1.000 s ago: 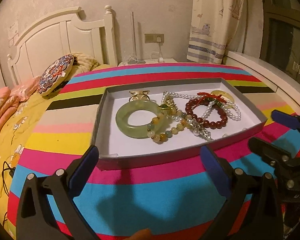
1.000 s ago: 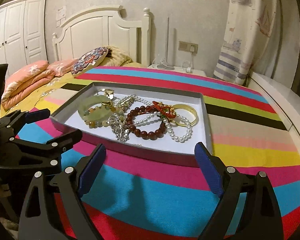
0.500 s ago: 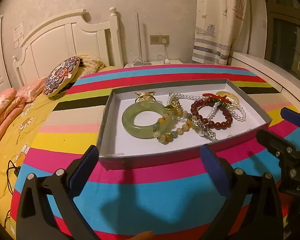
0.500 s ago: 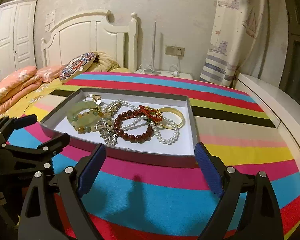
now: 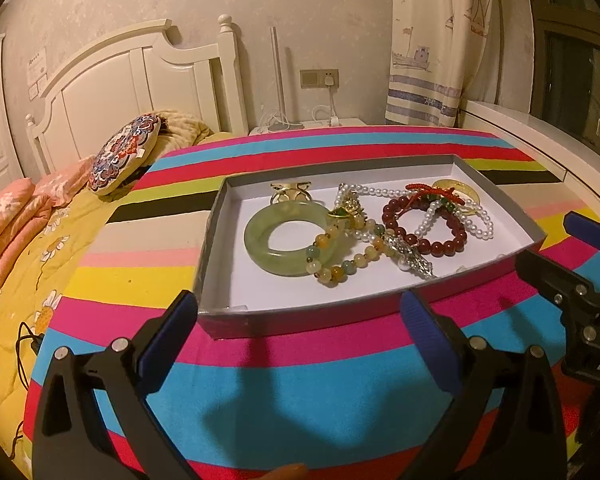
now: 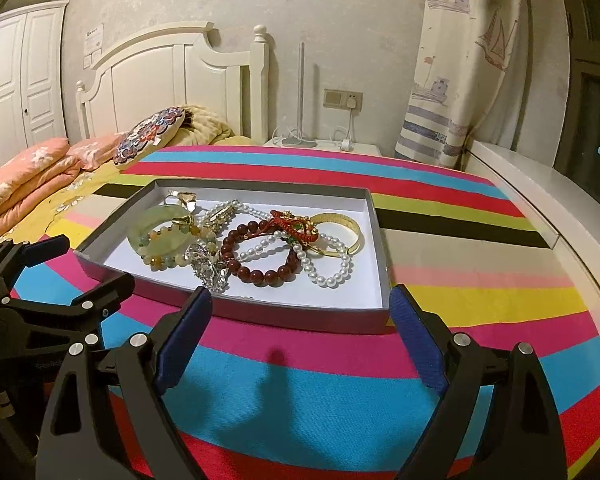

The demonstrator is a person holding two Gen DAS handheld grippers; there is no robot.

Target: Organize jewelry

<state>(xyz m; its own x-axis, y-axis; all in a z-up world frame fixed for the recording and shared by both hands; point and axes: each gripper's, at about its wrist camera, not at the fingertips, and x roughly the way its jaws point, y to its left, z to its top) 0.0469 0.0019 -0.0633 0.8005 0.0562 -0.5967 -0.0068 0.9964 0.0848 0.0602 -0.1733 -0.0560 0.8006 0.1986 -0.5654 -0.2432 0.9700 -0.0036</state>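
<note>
From the left: my left gripper point(image 5: 298, 340) hangs above the striped cloth point(image 5: 300, 392) just short of the near wall of the shallow box point(image 5: 216, 236), fingers spread wide and holding nothing. Over the last second this view has slid so the box sits further right and a little closer; the jewelry inside has not shifted. I read that as my repositioning only, with no piece handled.

Inside the box, at the left, the green jade bangle point(image 5: 286, 240) lies flat with a small gold clasp piece point(image 5: 290, 192) just behind it. A yellow-and-green bead bracelet point(image 5: 340, 254) overlaps the bangle's right edge and touches a silver ornament point(image 5: 410, 258). Further right the dark red bead bracelet point(image 5: 424, 226), the pearl strand point(image 5: 480, 220), a red knotted cord point(image 5: 432, 192) and a gold bangle point(image 6: 338, 234) pile onto one another.

My right gripper point(image 6: 300, 338) also hangs clear of the box's near wall, spread and empty.

So everything sits in the box, but tangled in one heap. My judgement is that sorting is outstanding, and the jade bangle looks the easiest piece to free.
</note>
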